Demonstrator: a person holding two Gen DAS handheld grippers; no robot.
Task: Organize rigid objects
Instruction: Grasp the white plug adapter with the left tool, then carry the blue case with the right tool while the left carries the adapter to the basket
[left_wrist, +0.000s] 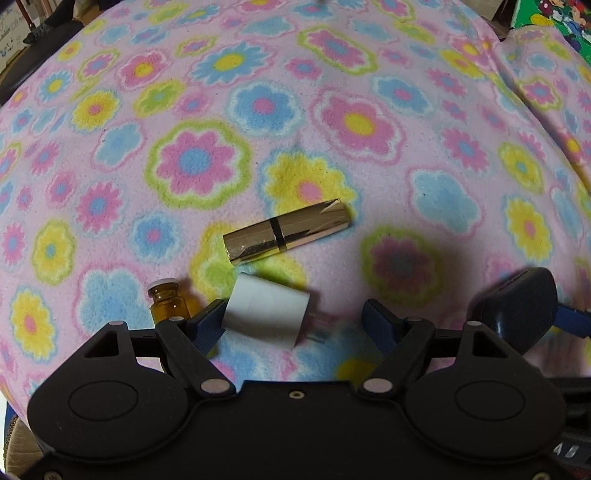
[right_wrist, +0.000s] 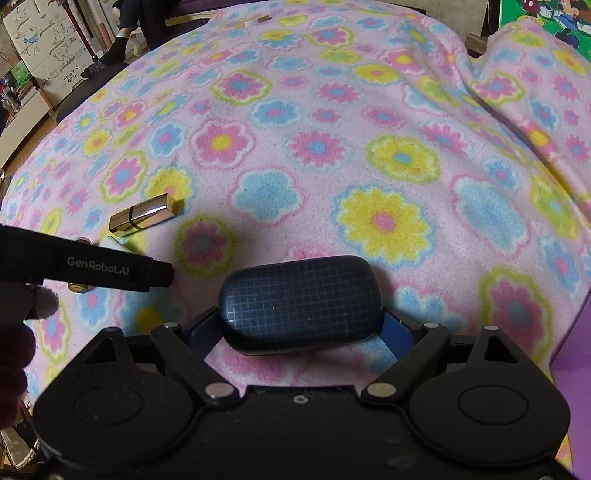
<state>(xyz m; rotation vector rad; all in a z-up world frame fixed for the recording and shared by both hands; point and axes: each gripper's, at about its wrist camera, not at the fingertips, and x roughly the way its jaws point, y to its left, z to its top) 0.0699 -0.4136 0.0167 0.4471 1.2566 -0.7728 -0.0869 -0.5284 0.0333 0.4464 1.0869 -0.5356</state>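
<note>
Fingers of the left gripper (left_wrist: 295, 317) stand partly apart over the flowery blanket (left_wrist: 332, 122). A white plug adapter (left_wrist: 266, 314) lies between them. It leans on the left finger, but the right finger is not touching it, so it is not held.

Just outside the left finger stands a small brown glass bottle (left_wrist: 168, 304) with a pale cap. Out past the fingertips lies a gold lipstick tube (left_wrist: 286, 229), on its side.

Fingers of the right gripper (right_wrist: 301, 325) stand wide, one at each end of a dark blue case (right_wrist: 301, 304) with a grid pattern. The case sits across the gap between them. I cannot tell if the pads press on it or only sit beside it.

The adapter, bottle and lipstick already lie near each other in a little group. The case is apart from them, off to the right. I think the tidying is partly done. The case likely needs to join the group, and the adapter may need to be set straight.
</note>
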